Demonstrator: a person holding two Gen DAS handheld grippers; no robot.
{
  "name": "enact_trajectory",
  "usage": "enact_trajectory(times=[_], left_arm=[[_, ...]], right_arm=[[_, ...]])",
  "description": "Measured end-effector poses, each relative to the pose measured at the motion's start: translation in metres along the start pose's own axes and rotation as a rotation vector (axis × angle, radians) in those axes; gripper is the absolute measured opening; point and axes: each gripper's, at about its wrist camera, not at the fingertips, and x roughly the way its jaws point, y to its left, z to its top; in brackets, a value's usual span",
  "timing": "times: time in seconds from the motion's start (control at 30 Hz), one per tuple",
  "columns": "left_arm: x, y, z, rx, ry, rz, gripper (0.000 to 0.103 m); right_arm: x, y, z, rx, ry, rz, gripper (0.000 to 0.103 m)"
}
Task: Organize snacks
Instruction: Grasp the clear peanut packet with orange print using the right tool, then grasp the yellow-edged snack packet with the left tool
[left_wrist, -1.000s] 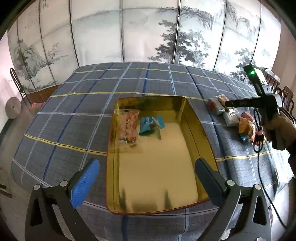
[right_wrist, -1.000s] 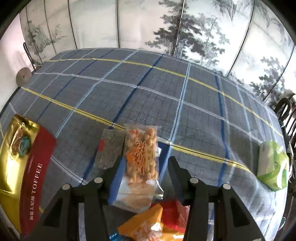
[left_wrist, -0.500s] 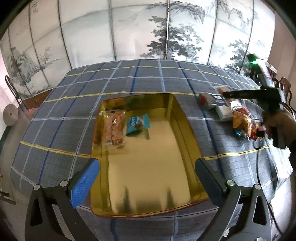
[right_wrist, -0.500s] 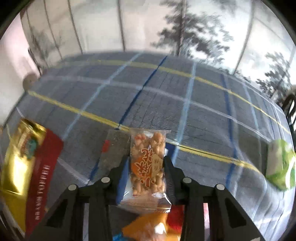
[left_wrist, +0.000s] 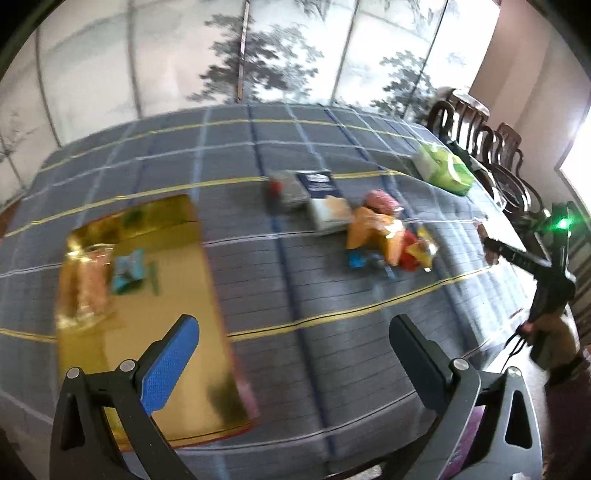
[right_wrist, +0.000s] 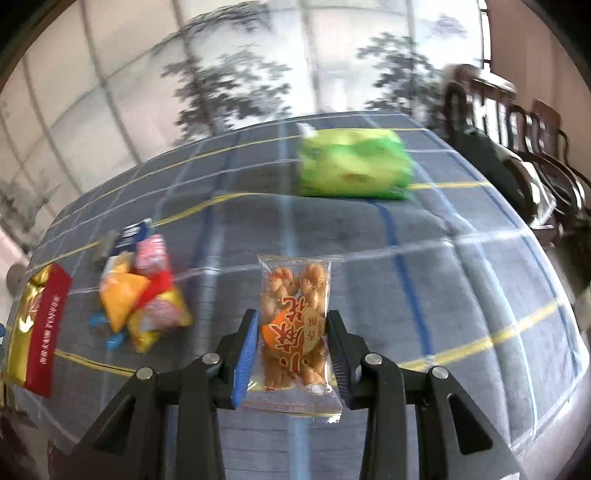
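My right gripper (right_wrist: 291, 332) is shut on a clear packet of fried dough twists (right_wrist: 295, 317) and holds it above the plaid cloth, to the right of the snack pile (right_wrist: 140, 295). The gold tray (right_wrist: 22, 332) with its red side sits at the far left of that view. In the left wrist view the gold tray (left_wrist: 177, 295) lies at the left and holds a clear packet of twists (left_wrist: 85, 284) and a blue packet (left_wrist: 127, 273). My left gripper (left_wrist: 295, 343) hangs open over the tray's right edge, with nothing between its fingers. The snack pile (left_wrist: 384, 236) lies further right.
A green pack (right_wrist: 354, 166) lies on the cloth beyond the held packet; the green pack (left_wrist: 443, 170) sits near the table's far right corner. Dark wooden chairs (left_wrist: 480, 125) line the right side. A person's hand (left_wrist: 554, 332) holds the other gripper at the right. A painted screen stands behind the table.
The right jaws closed on the twist packet, lifted it and swung it right, away from the pile. The left view has swung right, so the tray now sits at its left.
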Motion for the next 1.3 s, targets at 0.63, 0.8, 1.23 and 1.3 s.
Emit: enact_trajectory(times=[0.63, 0.8, 1.23, 1.3], left_arm=[[0.093, -0.192, 0.043, 0.666, 0.036, -0.046, 0.090], [0.128, -0.195, 0.045, 0.700, 0.118, -0.045, 0.087], [0.173, -0.197, 0.042, 0.768, 0.183, 0.038, 0.025], [0.164, -0.193, 0.044, 0.710, 0.170, -0.006, 0.023]], right_arm=[[0.027, -0.053, -0.028, 0.146, -0.056, 0.097, 0.037], [0.028, -0.057, -0.030, 0.167, -0.070, 0.131, 0.037], [0.029, -0.068, -0.031, 0.220, -0.076, 0.199, 0.037], [0.030, -0.068, -0.031, 0.225, -0.076, 0.202, 0.037]])
